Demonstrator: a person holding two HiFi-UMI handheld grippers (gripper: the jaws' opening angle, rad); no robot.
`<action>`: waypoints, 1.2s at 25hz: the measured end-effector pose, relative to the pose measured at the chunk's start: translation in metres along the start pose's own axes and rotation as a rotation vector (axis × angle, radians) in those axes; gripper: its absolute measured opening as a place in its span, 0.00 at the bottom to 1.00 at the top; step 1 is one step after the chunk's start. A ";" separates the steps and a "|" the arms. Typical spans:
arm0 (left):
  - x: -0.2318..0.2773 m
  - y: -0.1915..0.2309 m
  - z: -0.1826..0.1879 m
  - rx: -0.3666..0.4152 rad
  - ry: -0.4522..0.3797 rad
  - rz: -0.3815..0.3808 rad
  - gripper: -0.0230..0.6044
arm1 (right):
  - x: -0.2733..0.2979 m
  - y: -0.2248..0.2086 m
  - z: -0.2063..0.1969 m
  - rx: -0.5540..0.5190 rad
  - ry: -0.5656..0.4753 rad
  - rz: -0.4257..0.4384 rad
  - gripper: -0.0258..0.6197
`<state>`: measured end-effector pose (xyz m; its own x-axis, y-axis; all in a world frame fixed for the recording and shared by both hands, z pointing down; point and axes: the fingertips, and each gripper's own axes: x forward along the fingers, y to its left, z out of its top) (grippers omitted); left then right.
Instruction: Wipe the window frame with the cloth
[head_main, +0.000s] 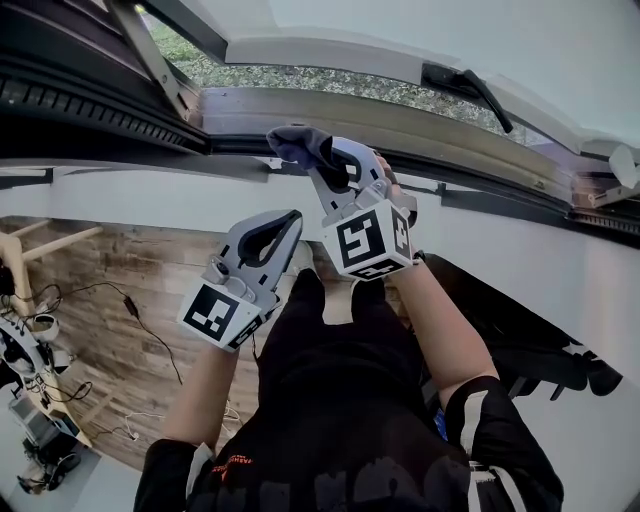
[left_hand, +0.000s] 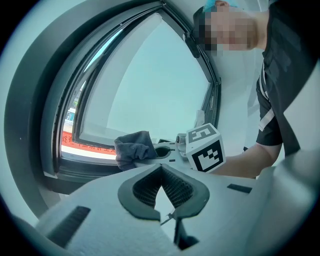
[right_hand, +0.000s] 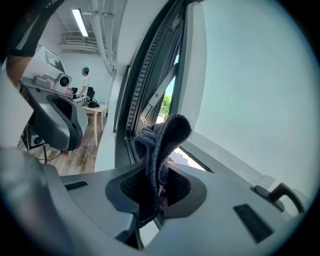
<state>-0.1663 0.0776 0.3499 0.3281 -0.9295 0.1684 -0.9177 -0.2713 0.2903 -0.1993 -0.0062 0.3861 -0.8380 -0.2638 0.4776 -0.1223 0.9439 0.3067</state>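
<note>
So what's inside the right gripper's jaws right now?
The grey cloth, pinched in the right gripper. Its bunched end sticks out toward the window frame. The part of it deep between the pads is covered.

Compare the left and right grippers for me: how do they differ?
The right gripper has its jaws shut on the dark cloth; the left gripper has its jaws shut on nothing. The right gripper sits up at the window frame; the left gripper hangs lower, short of it. Both share the same grey design.
</note>
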 end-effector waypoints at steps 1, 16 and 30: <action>0.002 -0.002 -0.001 0.001 0.003 -0.004 0.07 | -0.002 -0.001 -0.001 0.002 0.001 -0.003 0.13; 0.027 -0.029 -0.005 0.016 0.026 -0.061 0.07 | -0.032 -0.024 -0.029 0.040 0.018 -0.055 0.13; 0.059 -0.063 -0.005 0.040 0.042 -0.122 0.07 | -0.070 -0.055 -0.059 0.070 0.031 -0.125 0.13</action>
<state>-0.0876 0.0411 0.3462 0.4458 -0.8781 0.1738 -0.8784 -0.3918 0.2737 -0.1027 -0.0517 0.3839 -0.7974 -0.3855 0.4643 -0.2628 0.9144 0.3080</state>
